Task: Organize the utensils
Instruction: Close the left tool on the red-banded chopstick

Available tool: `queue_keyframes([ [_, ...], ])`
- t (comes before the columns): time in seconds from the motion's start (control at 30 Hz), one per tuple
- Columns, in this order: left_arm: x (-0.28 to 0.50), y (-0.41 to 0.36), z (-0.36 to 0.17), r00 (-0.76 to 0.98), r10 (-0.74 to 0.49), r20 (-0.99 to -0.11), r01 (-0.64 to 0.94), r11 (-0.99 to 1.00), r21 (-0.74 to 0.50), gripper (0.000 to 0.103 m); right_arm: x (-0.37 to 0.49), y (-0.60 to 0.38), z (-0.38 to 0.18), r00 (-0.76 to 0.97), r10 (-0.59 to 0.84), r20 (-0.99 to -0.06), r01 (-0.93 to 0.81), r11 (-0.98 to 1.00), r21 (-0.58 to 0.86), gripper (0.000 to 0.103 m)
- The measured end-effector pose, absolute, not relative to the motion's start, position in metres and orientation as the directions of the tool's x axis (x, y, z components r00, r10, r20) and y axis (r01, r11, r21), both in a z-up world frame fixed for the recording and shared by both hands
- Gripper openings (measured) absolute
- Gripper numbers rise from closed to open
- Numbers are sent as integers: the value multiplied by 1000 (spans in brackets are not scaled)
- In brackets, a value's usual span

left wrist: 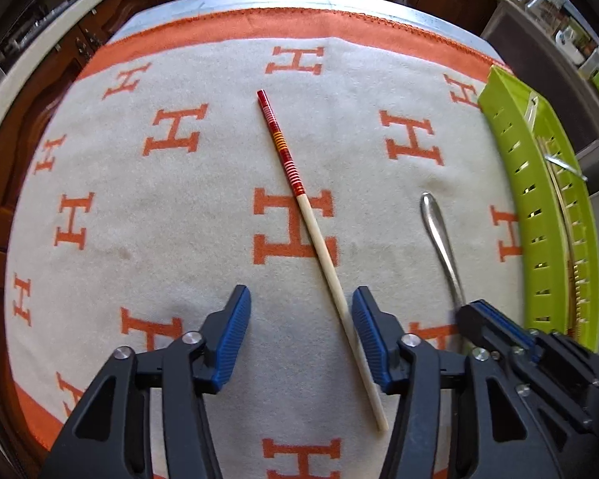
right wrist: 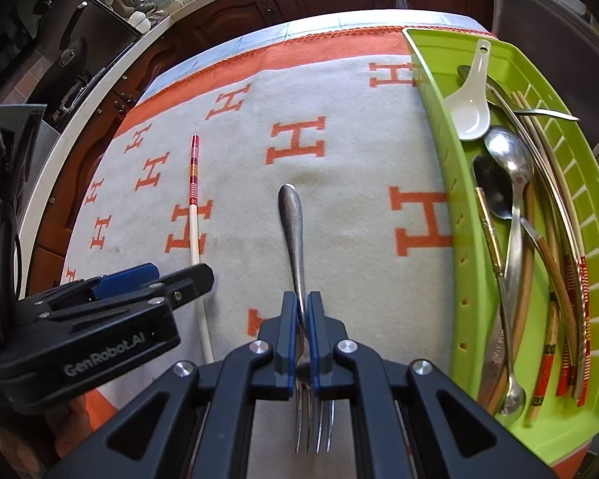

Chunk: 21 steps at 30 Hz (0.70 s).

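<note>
Your right gripper [right wrist: 302, 319] pinches the fork [right wrist: 295, 239] at its neck, beside the green tray [right wrist: 435, 127]. Your left gripper [left wrist: 301, 331] (its body reads "GenRobot.AI") is spread around the chopstick [left wrist: 299, 195], which lies on the "H"-patterned blanket [left wrist: 139, 239].

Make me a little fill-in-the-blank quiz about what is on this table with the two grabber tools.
1. The right gripper is shut on a metal ____.
2. The chopstick lies on the blanket between the ____ fingers of the left gripper.
3. The white spoon lies inside the ____ tray.
4. The letter woven all over the blanket is ____.

Missing words: fork; open; green; H
</note>
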<state>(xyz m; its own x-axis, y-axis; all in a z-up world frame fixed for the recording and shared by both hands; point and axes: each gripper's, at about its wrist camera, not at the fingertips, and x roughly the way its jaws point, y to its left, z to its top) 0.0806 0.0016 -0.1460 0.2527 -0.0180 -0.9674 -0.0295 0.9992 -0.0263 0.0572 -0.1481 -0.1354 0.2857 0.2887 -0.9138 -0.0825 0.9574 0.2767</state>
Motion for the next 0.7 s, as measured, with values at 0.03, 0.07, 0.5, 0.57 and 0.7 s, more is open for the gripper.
queue_keyframes([
  [0.03, 79, 1, -146, 258, -17, -966, -31, 999, -26, 37, 56, -150, -136, 283, 295, -913, -84, 956, 282, 6],
  [0.07, 78, 2, -145, 261, -21, -965, -34, 999, -31, 27, 56, -151, -135, 280, 306, -910, -91, 952, 292, 6],
  [0.5, 66, 26, -141, 277, -35, -960, -72, 996, -57, 26, 49, -131, -136, 287, 238, -928, -218, 959, 179, 13],
  [0.57, 67, 22, -141, 278, -29, -960, -70, 996, -50, 28, 47, -126, -136, 293, 222, -930, -235, 960, 155, 16],
  [0.7, 68, 16, -142, 294, -3, -956, -57, 998, -20, 5, 46, -122, -137, 304, 189, -934, -228, 966, 122, 16],
])
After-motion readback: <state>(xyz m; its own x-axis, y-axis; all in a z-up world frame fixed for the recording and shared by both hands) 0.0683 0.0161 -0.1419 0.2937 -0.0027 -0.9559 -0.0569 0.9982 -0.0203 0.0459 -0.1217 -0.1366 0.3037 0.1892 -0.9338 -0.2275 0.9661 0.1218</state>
